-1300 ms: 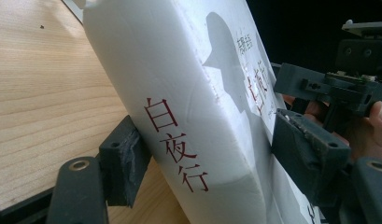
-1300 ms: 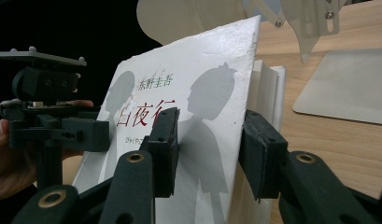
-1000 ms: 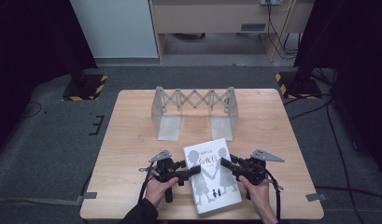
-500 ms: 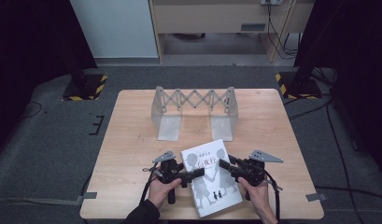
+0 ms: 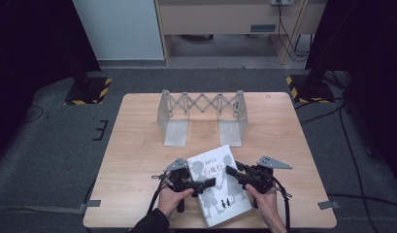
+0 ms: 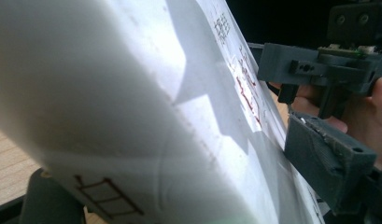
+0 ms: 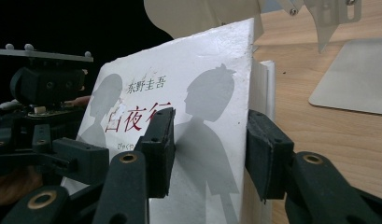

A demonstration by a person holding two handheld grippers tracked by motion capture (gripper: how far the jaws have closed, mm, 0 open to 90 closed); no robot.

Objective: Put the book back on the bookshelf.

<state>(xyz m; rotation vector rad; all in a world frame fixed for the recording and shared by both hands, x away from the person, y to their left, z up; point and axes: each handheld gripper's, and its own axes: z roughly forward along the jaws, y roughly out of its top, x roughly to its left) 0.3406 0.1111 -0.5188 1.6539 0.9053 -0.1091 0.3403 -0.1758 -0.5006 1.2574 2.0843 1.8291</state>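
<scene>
The right gripper clamps the book between its fingers. The left gripper, its jaws just opening, straddles the opposite edge, grip unclear.

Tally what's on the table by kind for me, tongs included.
Book: 1, white cover with grey silhouettes, between the two tongs.
Expanding metal rack: 1, standing behind the book.
Handheld tongs: 2, left tongs and right tongs, one at each side of the book.
Total: 4
</scene>
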